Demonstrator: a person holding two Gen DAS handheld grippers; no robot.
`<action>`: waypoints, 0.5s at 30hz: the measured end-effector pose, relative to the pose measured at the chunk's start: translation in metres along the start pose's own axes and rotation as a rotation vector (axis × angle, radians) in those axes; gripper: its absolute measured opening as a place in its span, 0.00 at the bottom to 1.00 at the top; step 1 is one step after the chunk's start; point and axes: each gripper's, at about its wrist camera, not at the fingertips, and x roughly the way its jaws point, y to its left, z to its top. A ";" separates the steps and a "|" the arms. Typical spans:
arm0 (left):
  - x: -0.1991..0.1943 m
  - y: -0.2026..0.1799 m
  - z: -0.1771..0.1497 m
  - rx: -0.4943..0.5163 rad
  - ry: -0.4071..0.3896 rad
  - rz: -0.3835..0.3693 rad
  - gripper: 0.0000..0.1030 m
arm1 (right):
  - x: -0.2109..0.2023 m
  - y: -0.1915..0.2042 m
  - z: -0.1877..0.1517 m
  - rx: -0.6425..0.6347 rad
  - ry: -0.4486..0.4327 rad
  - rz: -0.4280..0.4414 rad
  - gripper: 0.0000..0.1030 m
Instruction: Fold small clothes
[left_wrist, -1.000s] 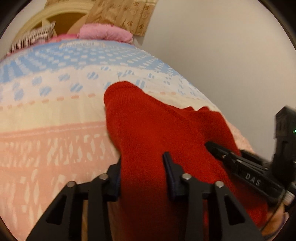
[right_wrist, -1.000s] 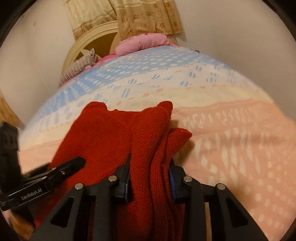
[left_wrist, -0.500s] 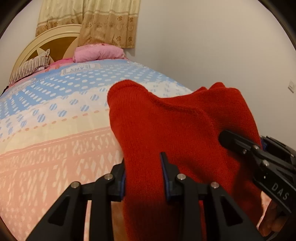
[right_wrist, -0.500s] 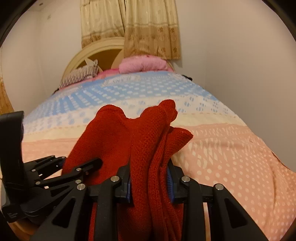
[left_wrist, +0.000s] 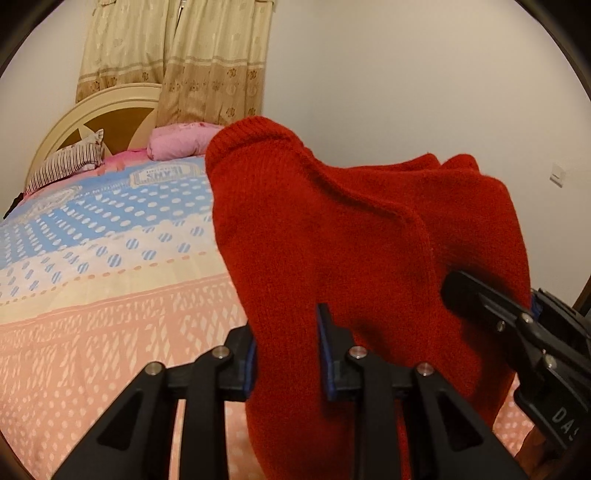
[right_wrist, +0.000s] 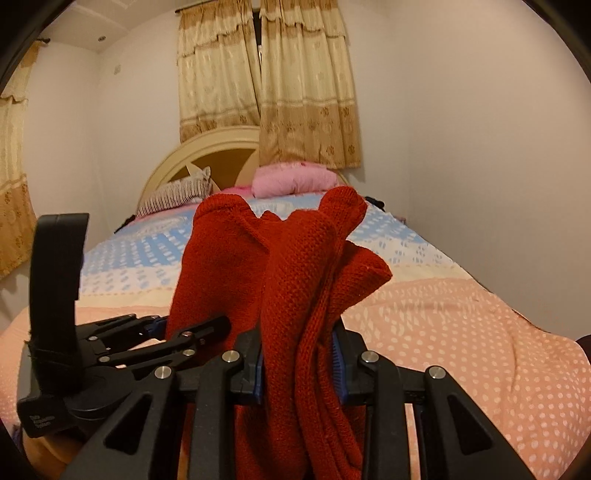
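**Both grippers clamped on the red knit, lifted over the bed**

My left gripper (left_wrist: 286, 350) has its jaws closing on the red knit garment (left_wrist: 351, 240), which fills the centre of the left wrist view. My right gripper (right_wrist: 299, 360) pinches a bunched fold of it at lower centre. The cloth hangs above the patterned bedspread (left_wrist: 92, 288). A striped pillow (left_wrist: 66, 162) sits upper left, a pink pillow (right_wrist: 291, 179) beside it.

A bedroom at home.
I'm at the foot of a bed (right_wrist: 461, 332) with a dotted pink-and-blue cover, pillows (right_wrist: 291, 181) against a round headboard (right_wrist: 221, 144), gold curtains (right_wrist: 266, 74) behind, plain white walls.
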 end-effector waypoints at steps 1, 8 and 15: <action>-0.005 0.000 -0.001 -0.002 -0.004 -0.007 0.27 | -0.007 0.003 0.000 0.000 -0.009 0.002 0.28; -0.036 -0.001 -0.010 0.004 -0.035 -0.032 0.27 | -0.053 0.017 -0.005 -0.002 -0.056 0.002 0.28; -0.051 -0.008 -0.021 0.021 -0.045 -0.061 0.27 | -0.084 0.020 -0.022 -0.006 -0.079 -0.027 0.28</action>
